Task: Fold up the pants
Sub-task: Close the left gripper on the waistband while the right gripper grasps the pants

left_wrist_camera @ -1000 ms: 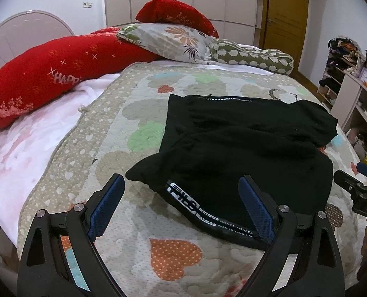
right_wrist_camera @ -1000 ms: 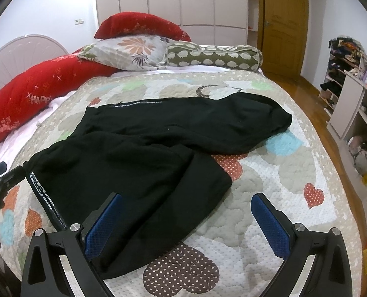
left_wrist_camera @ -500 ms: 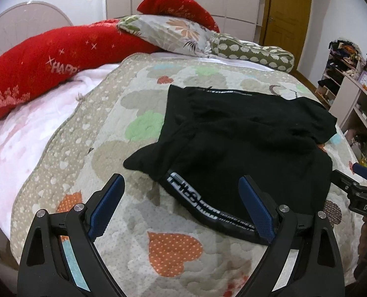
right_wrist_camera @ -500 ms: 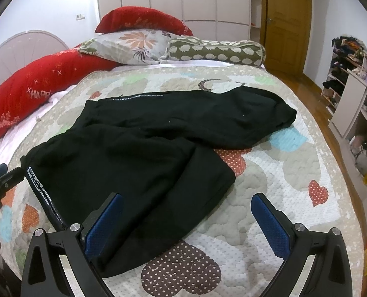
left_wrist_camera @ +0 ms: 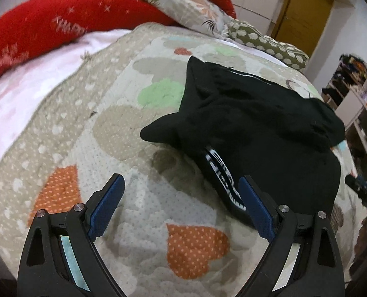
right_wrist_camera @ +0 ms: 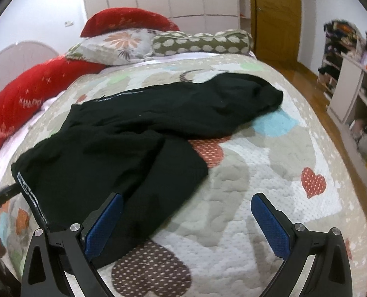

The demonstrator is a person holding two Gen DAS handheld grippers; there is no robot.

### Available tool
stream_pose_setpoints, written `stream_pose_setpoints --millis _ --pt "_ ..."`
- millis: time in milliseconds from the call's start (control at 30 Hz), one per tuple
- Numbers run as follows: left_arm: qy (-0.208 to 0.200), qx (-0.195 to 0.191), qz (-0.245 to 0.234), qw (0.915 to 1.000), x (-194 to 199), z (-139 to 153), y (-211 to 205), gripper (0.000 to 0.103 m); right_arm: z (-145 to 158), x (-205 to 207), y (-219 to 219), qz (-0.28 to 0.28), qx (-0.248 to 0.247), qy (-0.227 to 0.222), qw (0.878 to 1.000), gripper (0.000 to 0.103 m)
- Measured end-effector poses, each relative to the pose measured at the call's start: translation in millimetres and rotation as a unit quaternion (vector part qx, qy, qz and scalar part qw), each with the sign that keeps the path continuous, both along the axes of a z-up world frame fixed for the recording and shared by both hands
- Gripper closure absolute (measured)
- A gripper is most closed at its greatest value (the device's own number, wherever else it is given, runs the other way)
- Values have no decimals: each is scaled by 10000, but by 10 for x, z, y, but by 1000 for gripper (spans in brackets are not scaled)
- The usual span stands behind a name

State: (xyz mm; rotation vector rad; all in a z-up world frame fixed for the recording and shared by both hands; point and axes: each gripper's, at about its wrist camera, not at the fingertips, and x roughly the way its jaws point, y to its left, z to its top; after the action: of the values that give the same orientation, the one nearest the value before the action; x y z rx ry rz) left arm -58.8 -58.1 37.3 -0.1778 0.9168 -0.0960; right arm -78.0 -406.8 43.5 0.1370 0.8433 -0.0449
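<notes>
Black pants (left_wrist_camera: 257, 123) lie crumpled on the heart-patterned quilt (left_wrist_camera: 124, 143), with a white-lettered waistband (left_wrist_camera: 223, 175) at the near edge. My left gripper (left_wrist_camera: 181, 198) is open and empty, hovering just in front of the waistband, its right finger over the band. In the right wrist view the pants (right_wrist_camera: 146, 133) spread from left to centre, legs overlapping. My right gripper (right_wrist_camera: 187, 212) is open and empty above the near leg's hem, its left finger over the black cloth.
Red pillows (left_wrist_camera: 47, 22), a floral pillow (right_wrist_camera: 119, 44) and a green bolster (right_wrist_camera: 203, 42) line the head of the bed. White shelves (right_wrist_camera: 352, 94) with clutter stand on the right. A wooden door (right_wrist_camera: 275, 14) is behind.
Both grippers have moved closer and lower toward the bed. The left view has swung left, so the waistband now sits by its right finger. The pants have not moved.
</notes>
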Motion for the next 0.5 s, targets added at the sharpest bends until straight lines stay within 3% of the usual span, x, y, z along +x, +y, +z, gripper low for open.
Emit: stream_pose_setpoints --millis 300,367,433,467,500 --pt "231 -591 -432 9970 463 -148 -283 10 -90 197 -271 -85 426 -46 9990 2" --pt "236 -750 -450 9959 522 -156 -299 24 -134 321 -273 7 463 -68 9989 16" --pt "253 -748 -430 9960 560 -160 -322 58 -224 474 -258 99 557 88 9984 49" --pt "268 -745 -450 9958 579 -169 -333 66 -270 537 -234 133 550 98 9983 51" --pt "299 -856 -534 9945 591 -179 -342 80 -275 554 -210 187 558 1 9983 67"
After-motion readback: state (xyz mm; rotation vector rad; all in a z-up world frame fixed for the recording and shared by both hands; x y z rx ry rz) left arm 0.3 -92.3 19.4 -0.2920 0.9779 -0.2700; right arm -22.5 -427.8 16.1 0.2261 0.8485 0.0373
